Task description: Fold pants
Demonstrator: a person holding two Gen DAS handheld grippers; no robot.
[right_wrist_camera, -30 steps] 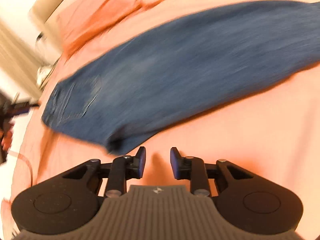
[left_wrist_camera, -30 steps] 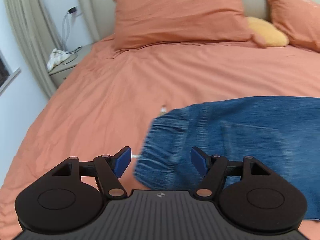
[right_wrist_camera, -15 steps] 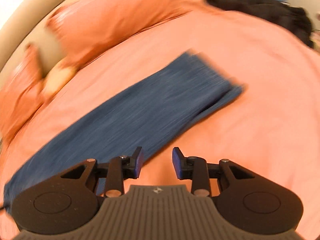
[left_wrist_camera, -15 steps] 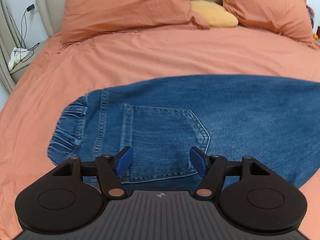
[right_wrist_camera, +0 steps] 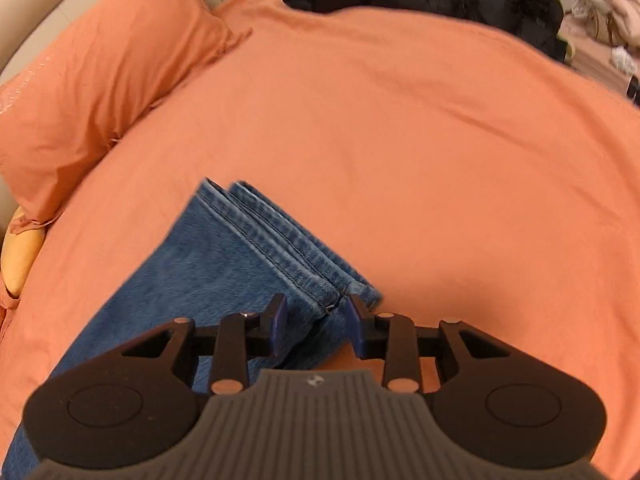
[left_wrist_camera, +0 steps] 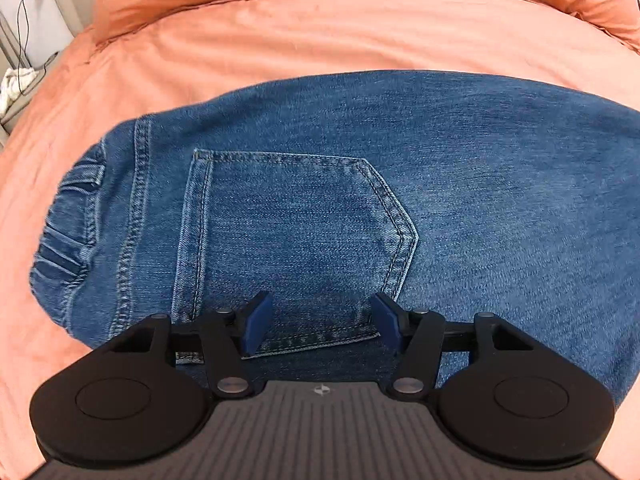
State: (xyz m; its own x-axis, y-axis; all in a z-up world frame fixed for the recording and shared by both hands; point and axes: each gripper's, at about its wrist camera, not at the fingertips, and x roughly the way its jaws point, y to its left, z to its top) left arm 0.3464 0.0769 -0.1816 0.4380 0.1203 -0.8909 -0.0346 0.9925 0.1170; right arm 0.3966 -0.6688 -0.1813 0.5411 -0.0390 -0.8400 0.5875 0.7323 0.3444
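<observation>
Left wrist view: our left claw hangs over the jeans at the waist end, its jaws wide apart and just now closing a little, nothing pinched between them. The back pocket lies right ahead of the fingertips, the waistband off to the left, and the legs run away to the right across the bed.

Right wrist view: our right claw sits at the far end, jaws partly apart and empty, just now opening slightly. The stacked leg hems lie just ahead, between the fingertips. The long axis runs back toward the pillow, so we judge each claw nearest its own end.
</observation>
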